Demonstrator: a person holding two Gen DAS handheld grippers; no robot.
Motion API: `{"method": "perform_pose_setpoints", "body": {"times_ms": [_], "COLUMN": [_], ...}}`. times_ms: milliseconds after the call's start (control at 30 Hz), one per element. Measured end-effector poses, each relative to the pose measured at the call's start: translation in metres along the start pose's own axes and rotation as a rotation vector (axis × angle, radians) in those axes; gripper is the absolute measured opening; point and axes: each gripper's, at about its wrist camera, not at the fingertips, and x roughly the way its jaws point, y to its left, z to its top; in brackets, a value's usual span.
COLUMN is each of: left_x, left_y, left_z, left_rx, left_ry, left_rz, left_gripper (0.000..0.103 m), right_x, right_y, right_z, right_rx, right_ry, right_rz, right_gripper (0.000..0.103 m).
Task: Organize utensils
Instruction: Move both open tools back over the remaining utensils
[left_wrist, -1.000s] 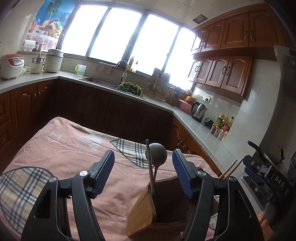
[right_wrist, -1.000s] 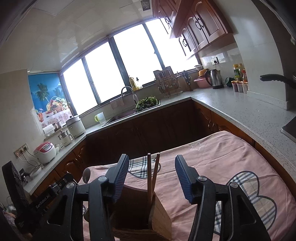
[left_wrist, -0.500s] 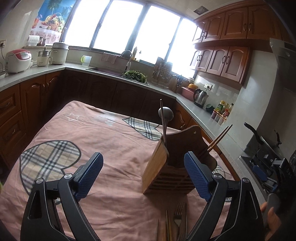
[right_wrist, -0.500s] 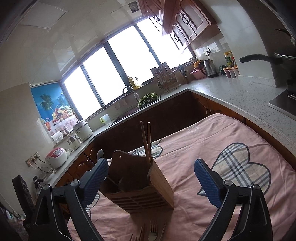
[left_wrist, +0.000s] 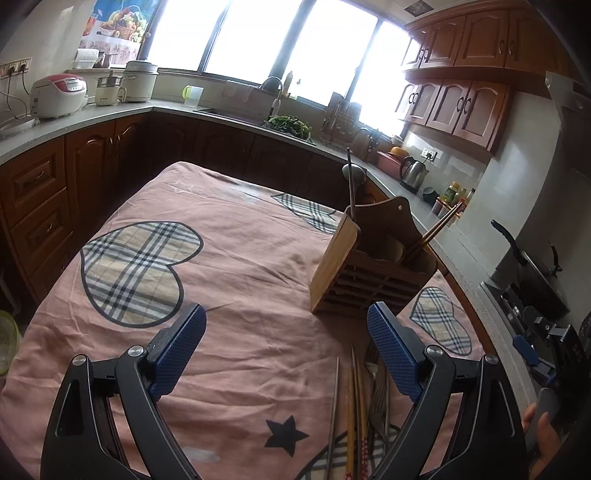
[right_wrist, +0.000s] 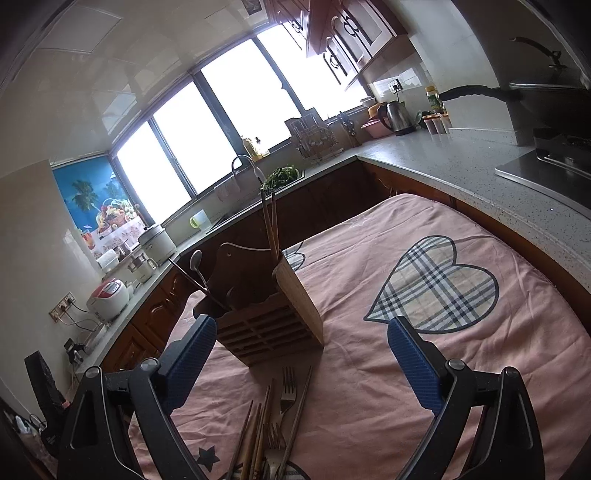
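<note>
A wooden utensil holder (left_wrist: 364, 269) stands on the pink cloth (left_wrist: 240, 258); it also shows in the right wrist view (right_wrist: 266, 314). A spoon (left_wrist: 352, 175) and a pair of chopsticks (left_wrist: 437, 229) stick out of it. Loose chopsticks (left_wrist: 352, 413) and forks (left_wrist: 378, 402) lie on the cloth in front of it, seen too in the right wrist view (right_wrist: 275, 424). My left gripper (left_wrist: 286, 350) is open and empty, just left of the pile. My right gripper (right_wrist: 301, 363) is open and empty, above the pile.
The table is ringed by dark wood cabinets and a grey counter (right_wrist: 461, 158). A kettle (left_wrist: 412, 171), a sink tap (left_wrist: 273, 86), a rice cooker (left_wrist: 57, 94) and a stove with a pan (right_wrist: 546, 92) sit on the counter.
Both grippers have pulled back and up from around the holder. The holder now stands free on the cloth, and the loose utensils in front of it have come into view.
</note>
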Motion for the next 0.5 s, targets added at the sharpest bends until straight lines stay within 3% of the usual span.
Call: {"method": "perform_pose_setpoints", "body": {"times_ms": [500], "left_x": [-0.016], "left_y": [0.006], "left_z": [-0.037], "left_rx": [0.025], "left_ry": [0.067], "left_rz": [0.023], "left_gripper": [0.091], "right_x": [-0.019], "right_y": [0.0], "right_z": [-0.05], "right_rx": [-0.029], "right_ry": [0.079], "right_rz": [-0.004], "right_gripper": [0.095]}}
